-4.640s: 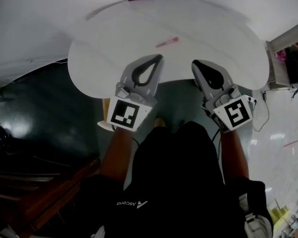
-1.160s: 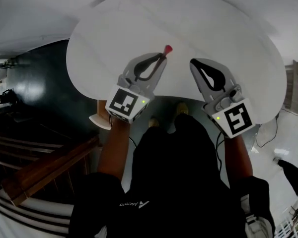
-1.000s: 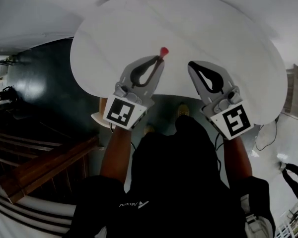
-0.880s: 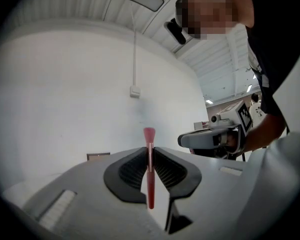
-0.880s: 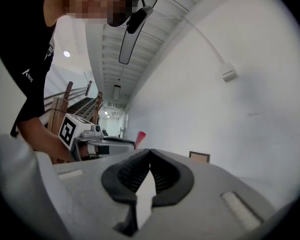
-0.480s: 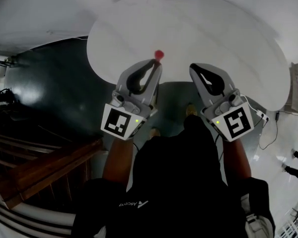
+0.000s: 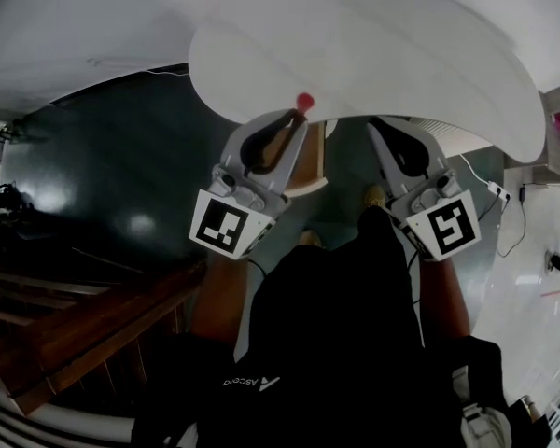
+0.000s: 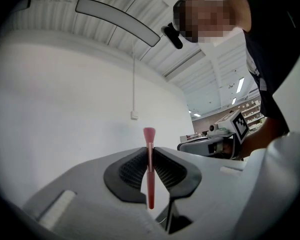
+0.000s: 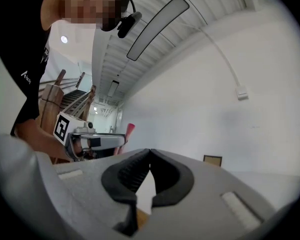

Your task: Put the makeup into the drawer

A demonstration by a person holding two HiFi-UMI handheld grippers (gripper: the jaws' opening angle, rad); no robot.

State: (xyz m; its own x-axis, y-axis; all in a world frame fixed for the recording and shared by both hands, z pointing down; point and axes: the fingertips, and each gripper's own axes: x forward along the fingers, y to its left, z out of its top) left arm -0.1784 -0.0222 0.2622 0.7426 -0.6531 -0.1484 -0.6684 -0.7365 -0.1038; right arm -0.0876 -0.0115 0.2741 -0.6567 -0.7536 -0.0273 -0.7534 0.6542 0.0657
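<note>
Holding brush (image 8: 149,170) | left gripper (image 7: 295,119) pinching it, long axis upright across jaws | right gripper (image 9: 149,154) pressed together, empty

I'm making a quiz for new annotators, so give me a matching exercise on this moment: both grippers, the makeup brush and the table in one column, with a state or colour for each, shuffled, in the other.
Column one:
1. left gripper
2. right gripper
3. makeup brush
4. table

Column two:
A. white, with a curved edge
B. jaws together, nothing between them
C. pink, standing upright, its head above the jaw tips
D. jaws clamped on a thin handle

Pairs: 1-D, 2-B, 3-C, 4-A
</note>
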